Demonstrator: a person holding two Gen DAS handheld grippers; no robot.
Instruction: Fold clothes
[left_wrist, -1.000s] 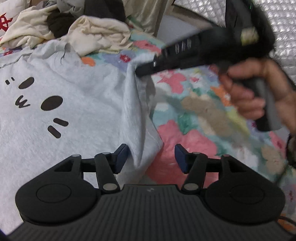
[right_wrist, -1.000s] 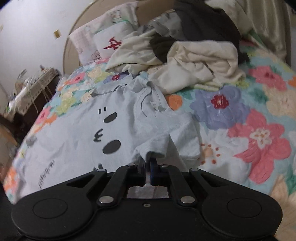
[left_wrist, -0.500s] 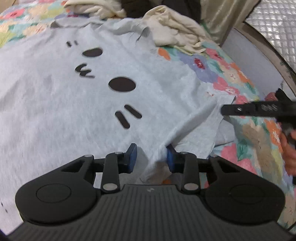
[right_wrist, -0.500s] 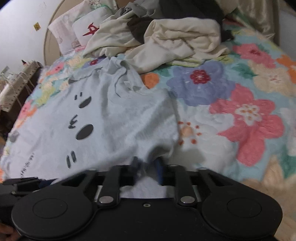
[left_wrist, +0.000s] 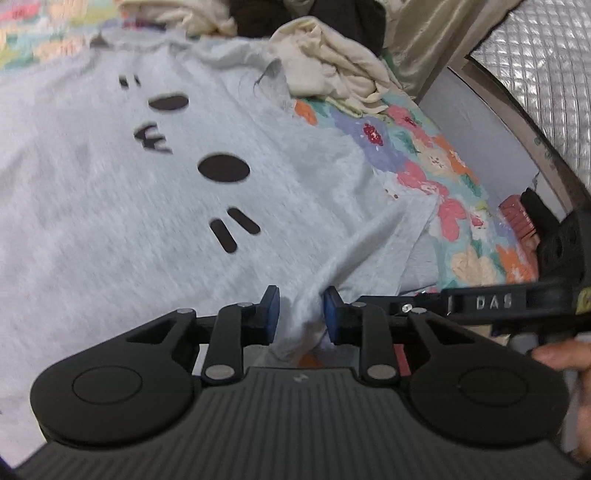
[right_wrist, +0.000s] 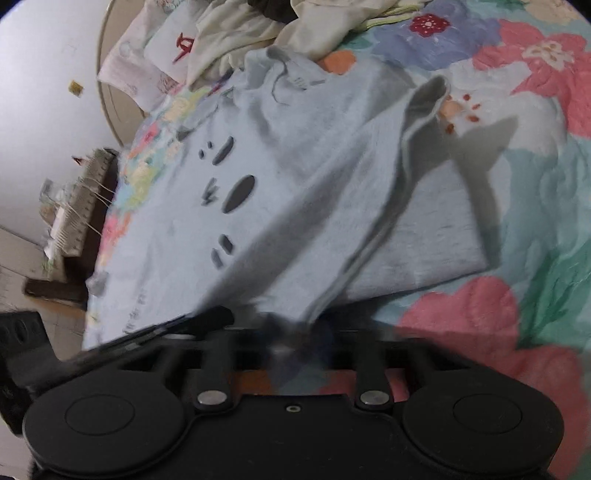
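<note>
My left gripper (left_wrist: 300, 314) angles downward, its jaws closing with a fold of cloth between the blue pads (left_wrist: 332, 314). My right gripper (right_wrist: 295, 332) sits just beside it, blurred, jaws closing too, cloth bunched between them. A fingertip (left_wrist: 561, 356) shows at its handle.

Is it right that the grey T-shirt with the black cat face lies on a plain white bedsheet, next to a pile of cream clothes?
Not quite. The bedsheet is not plain white but printed with colourful flowers, as the left wrist view shows. The grey T-shirt does lie on it, next to the pile of cream clothes.
</note>
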